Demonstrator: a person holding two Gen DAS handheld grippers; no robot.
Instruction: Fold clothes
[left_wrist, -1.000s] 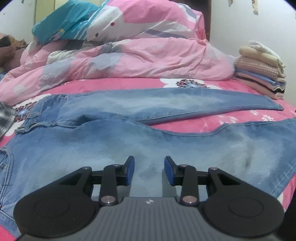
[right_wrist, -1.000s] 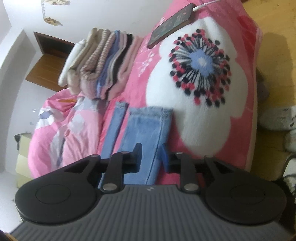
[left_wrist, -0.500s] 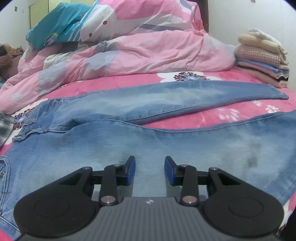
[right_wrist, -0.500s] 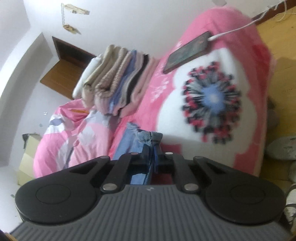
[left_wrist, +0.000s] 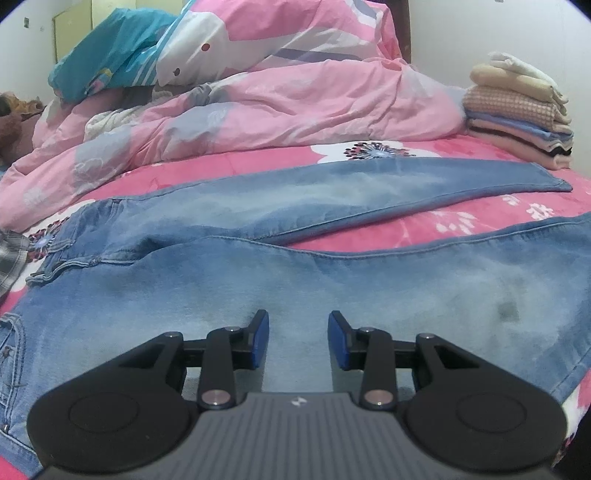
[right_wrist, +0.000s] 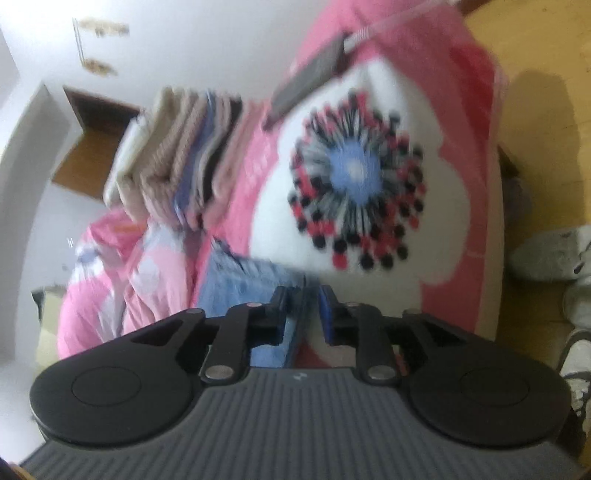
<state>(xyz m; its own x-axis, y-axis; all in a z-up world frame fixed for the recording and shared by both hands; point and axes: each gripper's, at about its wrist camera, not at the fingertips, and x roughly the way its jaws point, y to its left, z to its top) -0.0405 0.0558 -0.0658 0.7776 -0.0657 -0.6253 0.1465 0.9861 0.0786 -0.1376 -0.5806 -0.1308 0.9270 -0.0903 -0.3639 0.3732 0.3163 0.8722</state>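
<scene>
Looking along the left gripper (left_wrist: 298, 339), I am seeing the jeans (left_wrist: 258, 295) lying spread on the pink bedsheet (left_wrist: 461, 225), and I am taking the jeans as my landmark. The two legs are lying apart, with a strip of sheet showing between them; the far leg (left_wrist: 369, 188) is reaching toward the stack of folded clothes (left_wrist: 517, 118), which is sitting beyond its hem. The crumpled pink duvet (left_wrist: 258, 103) is lying behind the jeans. My left gripper is hovering over the near leg with its fingers spread and nothing between them. The right view is blurred by motion. There my right gripper (right_wrist: 303, 310) is sitting at the hem end of the jeans (right_wrist: 243, 280), with its fingers a little apart; the denim edge seems to be lying beside the left finger and partly in the gap, but I am not seeing the pads pressing it, so I am judging it as not gripping. A phone (right_wrist: 306, 77) with its cable is lying further past the hem. I am judging that the jeans are lying unfolded and that the step in hand is the taking of the hem. The next move is calling for a firm pinch on the hem edge, both layers together, while the left gripper is holding the near leg flat.
</scene>
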